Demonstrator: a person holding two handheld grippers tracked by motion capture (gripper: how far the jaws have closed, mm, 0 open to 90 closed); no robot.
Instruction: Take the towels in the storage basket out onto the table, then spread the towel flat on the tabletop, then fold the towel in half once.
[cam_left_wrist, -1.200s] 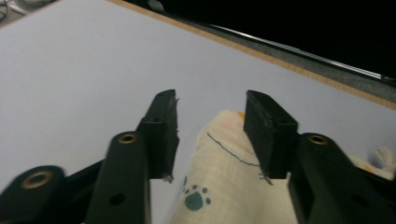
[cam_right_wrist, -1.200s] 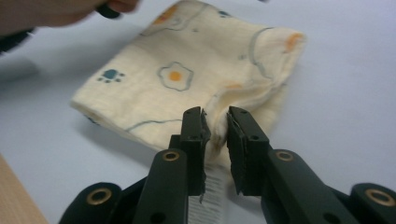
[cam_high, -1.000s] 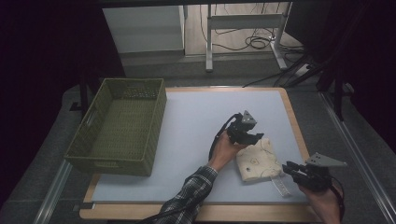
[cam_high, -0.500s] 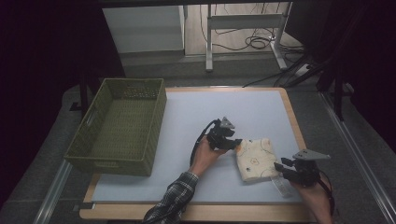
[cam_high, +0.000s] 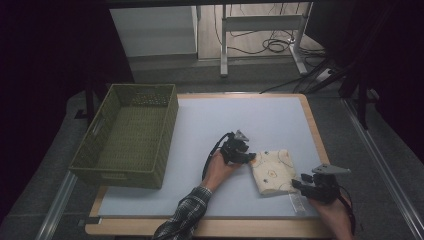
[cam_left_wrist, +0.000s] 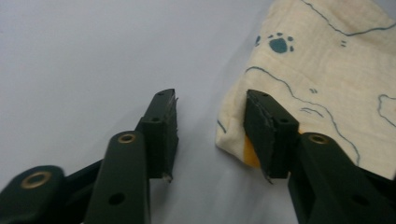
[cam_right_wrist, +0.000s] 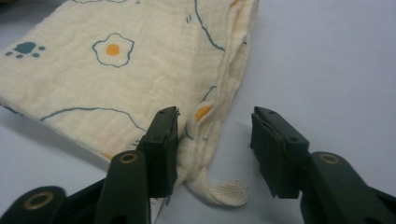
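High view: folded cream crinkled-muslin cloth (cam_high: 273, 171) with egg prints on pale table (cam_high: 200, 125); woven green rectangular basket (cam_high: 131, 134) at 9 o'clock. Left tongs (cam_high: 251, 157) closing, right tongs (cam_high: 296, 184) opening, both apart astride cloth corners.

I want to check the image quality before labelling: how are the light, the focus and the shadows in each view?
High view: dim, with dark surroundings; the table is evenly lit and the cloth is sharp enough. Left gripper view: bright; the cloth and tips are sharp, while the lower left of the tongs is blurred. Right gripper view: bright and sharp; the cloth throws a soft shadow beside the tongs.
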